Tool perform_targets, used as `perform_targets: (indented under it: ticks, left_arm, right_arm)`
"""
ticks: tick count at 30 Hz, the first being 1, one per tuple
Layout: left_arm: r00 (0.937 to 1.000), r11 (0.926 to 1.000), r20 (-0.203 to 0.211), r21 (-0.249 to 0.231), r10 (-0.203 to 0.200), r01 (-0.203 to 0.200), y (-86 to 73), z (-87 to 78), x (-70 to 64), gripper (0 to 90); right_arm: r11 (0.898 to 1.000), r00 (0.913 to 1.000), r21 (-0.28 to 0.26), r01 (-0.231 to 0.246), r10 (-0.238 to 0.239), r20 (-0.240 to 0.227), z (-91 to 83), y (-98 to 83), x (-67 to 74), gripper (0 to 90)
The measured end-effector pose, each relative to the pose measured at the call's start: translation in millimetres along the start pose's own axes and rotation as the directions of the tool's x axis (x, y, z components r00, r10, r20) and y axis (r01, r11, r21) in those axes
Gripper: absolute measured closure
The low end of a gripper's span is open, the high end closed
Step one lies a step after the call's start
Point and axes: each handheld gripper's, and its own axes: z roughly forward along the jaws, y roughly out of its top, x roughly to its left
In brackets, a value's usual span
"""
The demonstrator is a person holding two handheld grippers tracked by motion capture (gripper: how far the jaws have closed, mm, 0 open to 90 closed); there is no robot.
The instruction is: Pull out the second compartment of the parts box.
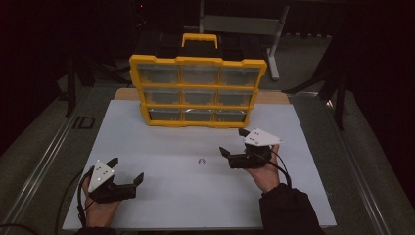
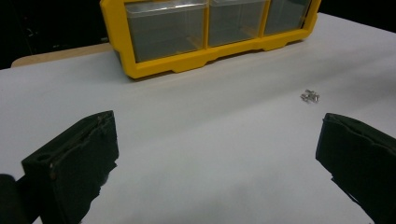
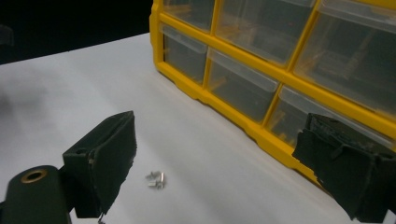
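A yellow organizer (image 1: 198, 90) with clear drawers stands upright at the back of the white board (image 1: 161, 196); it also shows in the left gripper view (image 2: 154, 65) and the right gripper view (image 3: 275, 135). A small cluster of metal screws (image 1: 201, 160) lies on the board in front of it, seen too as screws (image 2: 310, 96) and screws (image 3: 156, 179). My left gripper (image 1: 126, 170) is open at the front left, nothing between its jaws. My right gripper (image 1: 234, 142) is open to the right of the screws, also holding nothing.
The organizer's yellow handle (image 1: 199, 38) rises behind it. A metal frame (image 1: 244, 23) stands beyond the table. Dark floor and a rail (image 1: 44, 156) lie left of the board. A wooden surface edge (image 2: 56, 55) shows under the board.
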Motion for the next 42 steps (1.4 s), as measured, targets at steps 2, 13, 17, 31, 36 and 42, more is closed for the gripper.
perform_targets:
  ticks: [2, 13, 17, 31, 36, 42]
  left_arm:
    - [1.0, 1.0, 0.0, -0.002, 0.001, -0.001, 0.2, 0.2, -0.3, 0.0]
    - [1.0, 1.0, -0.006, -0.004, -0.003, 0.003, 0.9, 1.0, 0.8, 0.0]
    - [1.0, 1.0, -0.001, -0.003, -0.001, 0.001, 1.0, 2.3, 1.3, 0.0]
    - [1.0, 1.0, 0.001, -0.008, 0.001, -0.001, 1.2, 2.0, 1.6, 0.0]
    - [1.0, 1.0, 0.0, -0.008, 0.003, -0.003, 1.3, 1.7, 2.0, 0.0]
    - [1.0, 1.0, 0.001, -0.007, 0.006, -0.006, 1.5, 1.2, 2.4, 0.0]
  right_arm:
    - [1.0, 1.0, -0.005, 0.003, -0.003, -0.007, 6.5, 6.4, -1.6, 10.8]
    - [1.0, 0.9997, 0.01, 0.018, -0.018, -0.016, 35.5, 25.4, -7.7, 10.9]
    - [0.999, 0.9991, 0.02, 0.04, -0.04, -0.017, 48.3, 31.4, -12.2, 11.7]
    - [0.994, 0.9943, 0.023, 0.102, -0.103, 0.027, 85.3, 52.8, -16.0, 13.2]
    - [0.993, 0.9923, 0.032, 0.118, -0.119, 0.034, 97.5, 62.5, -15.9, 11.5]
    - [0.983, 0.9814, 0.052, 0.175, -0.179, 0.07, 109.4, 71.2, -12.8, 10.9]
